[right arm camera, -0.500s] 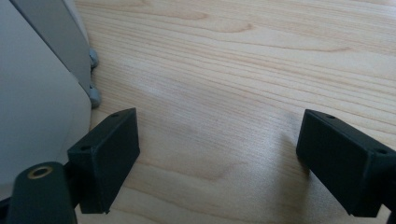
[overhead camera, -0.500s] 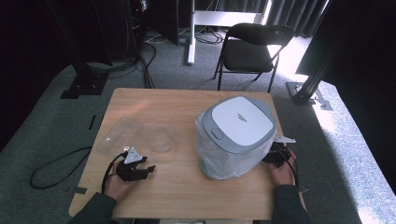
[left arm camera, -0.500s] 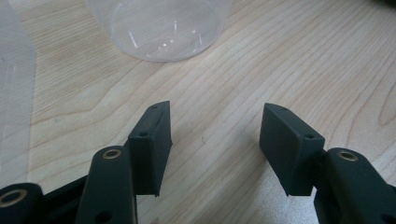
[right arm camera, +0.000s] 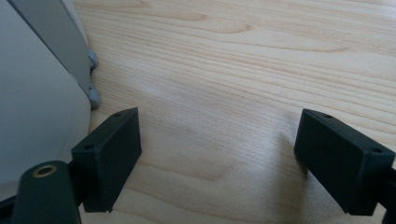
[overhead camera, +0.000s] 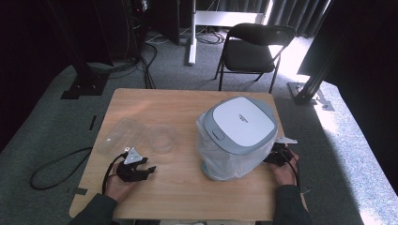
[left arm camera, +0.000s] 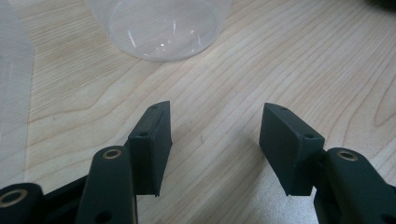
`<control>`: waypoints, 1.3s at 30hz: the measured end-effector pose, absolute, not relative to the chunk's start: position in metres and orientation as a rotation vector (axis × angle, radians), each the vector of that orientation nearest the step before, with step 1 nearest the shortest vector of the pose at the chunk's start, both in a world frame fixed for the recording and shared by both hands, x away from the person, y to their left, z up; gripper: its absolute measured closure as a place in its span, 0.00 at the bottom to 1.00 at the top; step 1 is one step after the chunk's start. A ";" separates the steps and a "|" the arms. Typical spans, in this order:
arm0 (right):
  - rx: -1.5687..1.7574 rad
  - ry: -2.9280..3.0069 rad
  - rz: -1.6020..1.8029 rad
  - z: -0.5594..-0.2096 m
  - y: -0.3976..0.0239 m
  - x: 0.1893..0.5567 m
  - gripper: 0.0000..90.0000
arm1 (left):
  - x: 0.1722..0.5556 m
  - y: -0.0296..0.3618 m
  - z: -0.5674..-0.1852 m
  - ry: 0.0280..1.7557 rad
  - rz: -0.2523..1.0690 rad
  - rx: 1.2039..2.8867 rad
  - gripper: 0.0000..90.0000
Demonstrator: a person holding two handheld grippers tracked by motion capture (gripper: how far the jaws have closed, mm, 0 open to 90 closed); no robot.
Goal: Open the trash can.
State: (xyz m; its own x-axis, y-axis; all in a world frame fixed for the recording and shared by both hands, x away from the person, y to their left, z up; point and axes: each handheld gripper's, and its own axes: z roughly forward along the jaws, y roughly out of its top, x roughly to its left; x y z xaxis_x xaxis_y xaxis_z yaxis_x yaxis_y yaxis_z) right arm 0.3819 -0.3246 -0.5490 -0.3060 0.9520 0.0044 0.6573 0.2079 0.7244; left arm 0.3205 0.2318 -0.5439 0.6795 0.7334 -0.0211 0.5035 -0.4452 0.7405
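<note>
Left hand-held gripper (overhead camera: 143, 169) wide open, empty, near clear cup (left arm camera: 163, 28); right hand-held gripper (right arm camera: 219, 158) released, beside white appliance (overhead camera: 241, 124)

A pale wooden surface (overhead camera: 187, 105) stands on grey carpet (overhead camera: 56, 126). Behind it a black folding chair (overhead camera: 253, 51) sits empty, near dark curtains (overhead camera: 291, 14). Sunlight falls in a bright patch (overhead camera: 293, 56) at the right; black cables (overhead camera: 51, 168) trail across the floor.

Your right gripper (overhead camera: 273, 157) sits half hidden behind the bagged appliance (overhead camera: 239, 136); its lid lettering is too small to read.
</note>
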 end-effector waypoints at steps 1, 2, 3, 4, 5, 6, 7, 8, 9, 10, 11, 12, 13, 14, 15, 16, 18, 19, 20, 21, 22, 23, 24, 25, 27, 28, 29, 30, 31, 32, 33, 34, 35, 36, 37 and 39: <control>1.496 2.035 0.876 -0.549 -0.324 0.382 0.16 | 0.320 0.231 -0.544 0.947 0.408 2.146 0.49; 1.497 2.034 0.875 -0.549 -0.324 0.382 0.16 | 0.320 0.230 -0.544 0.944 0.413 2.149 0.49; 1.498 2.033 0.875 -0.549 -0.324 0.382 0.16 | 0.320 0.230 -0.544 0.943 0.417 2.152 0.49; 1.498 2.033 0.875 -0.549 -0.324 0.382 0.16 | 0.320 0.230 -0.544 0.943 0.417 2.152 0.49; 1.499 2.031 0.875 -0.549 -0.324 0.381 0.16 | 0.320 0.230 -0.544 0.943 0.418 2.153 0.49; 1.501 2.030 0.875 -0.549 -0.323 0.381 0.16 | 0.320 0.230 -0.544 0.945 0.418 2.151 0.49; 1.501 2.030 0.875 -0.549 -0.323 0.381 0.16 | 0.320 0.230 -0.544 0.951 0.424 2.150 0.49; 1.500 2.031 0.874 -0.549 -0.323 0.381 0.16 | 0.320 0.230 -0.544 0.958 0.431 2.150 0.49; 1.500 2.031 0.874 -0.549 -0.323 0.381 0.16 | 0.320 0.230 -0.544 0.958 0.431 2.150 0.48; 1.501 2.030 0.875 -0.549 -0.323 0.381 0.16 | 0.320 0.231 -0.544 0.964 0.429 2.149 0.48; 1.502 2.029 0.875 -0.549 -0.323 0.381 0.16 | 0.320 0.232 -0.544 0.971 0.417 2.143 0.48; 1.503 2.028 0.875 -0.549 -0.323 0.381 0.16 | 0.320 0.232 -0.543 0.975 0.410 2.142 0.49; 1.503 2.028 0.875 -0.549 -0.323 0.381 0.16 | 0.320 0.232 -0.543 0.978 0.408 2.142 0.49; 1.503 2.028 0.875 -0.549 -0.323 0.381 0.16 | 0.320 0.232 -0.542 0.980 0.395 2.134 0.49; 1.503 2.028 0.875 -0.549 -0.323 0.381 0.16 | 0.320 0.232 -0.542 0.980 0.395 2.134 0.49; 1.503 2.027 0.875 -0.549 -0.323 0.381 0.16 | 0.320 0.233 -0.539 0.974 0.390 2.130 0.49; 1.503 2.027 0.874 -0.549 -0.323 0.381 0.16 | 0.319 0.232 -0.538 0.972 0.387 2.126 0.49; 1.505 2.026 0.874 -0.549 -0.323 0.381 0.16 | 0.318 0.232 -0.534 0.964 0.387 2.118 0.50; 1.505 2.026 0.874 -0.549 -0.323 0.381 0.16 | 0.318 0.232 -0.532 0.962 0.385 2.114 0.50; 1.504 2.026 0.873 -0.549 -0.323 0.381 0.16 | 0.318 0.232 -0.530 0.958 0.381 2.106 0.50; 1.505 2.025 0.874 -0.549 -0.323 0.381 0.16 | 0.317 0.231 -0.528 0.956 0.380 2.097 0.50; 1.505 2.025 0.874 -0.549 -0.323 0.381 0.16 | 0.317 0.231 -0.526 0.951 0.377 2.094 0.50; 1.505 2.025 0.874 -0.549 -0.323 0.381 0.16 | 0.317 0.231 -0.526 0.951 0.377 2.094 0.50; 1.506 2.025 0.873 -0.549 -0.323 0.381 0.16 | 0.317 0.231 -0.522 0.943 0.377 2.090 0.50; 1.505 2.025 0.873 -0.549 -0.323 0.381 0.16 | 0.317 0.230 -0.519 0.939 0.376 2.084 0.50; 1.506 2.025 0.873 -0.549 -0.323 0.381 0.16 | 0.317 0.230 -0.519 0.939 0.376 2.084 0.51; 1.506 2.025 0.873 -0.549 -0.323 0.381 0.16 | 0.318 0.230 -0.517 0.936 0.375 2.082 0.51; 1.506 2.024 0.873 -0.549 -0.323 0.381 0.16 | 0.318 0.230 -0.516 0.934 0.375 2.078 0.51; 1.507 2.024 0.873 -0.549 -0.323 0.381 0.16 | 0.318 0.230 -0.514 0.931 0.374 2.077 0.51; 1.507 2.023 0.873 -0.549 -0.323 0.381 0.16 | 0.319 0.229 -0.513 0.928 0.374 2.072 0.51; 1.507 2.023 0.873 -0.549 -0.323 0.381 0.16 | 0.319 0.229 -0.511 0.925 0.376 2.070 0.51; 1.508 2.023 0.873 -0.549 -0.323 0.381 0.16 | 0.319 0.229 -0.507 0.918 0.382 2.062 0.51; 1.508 2.023 0.873 -0.549 -0.323 0.381 0.16 | 0.319 0.229 -0.507 0.918 0.382 2.062 0.51; 1.509 2.022 0.872 -0.549 -0.323 0.381 0.16 | 0.320 0.229 -0.505 0.909 0.381 2.063 0.51; 1.509 2.022 0.873 -0.549 -0.323 0.381 0.16 | 0.320 0.228 -0.503 0.903 0.378 2.060 0.50; 1.509 2.022 0.873 -0.549 -0.323 0.381 0.16 | 0.321 0.227 -0.497 0.892 0.384 2.052 0.50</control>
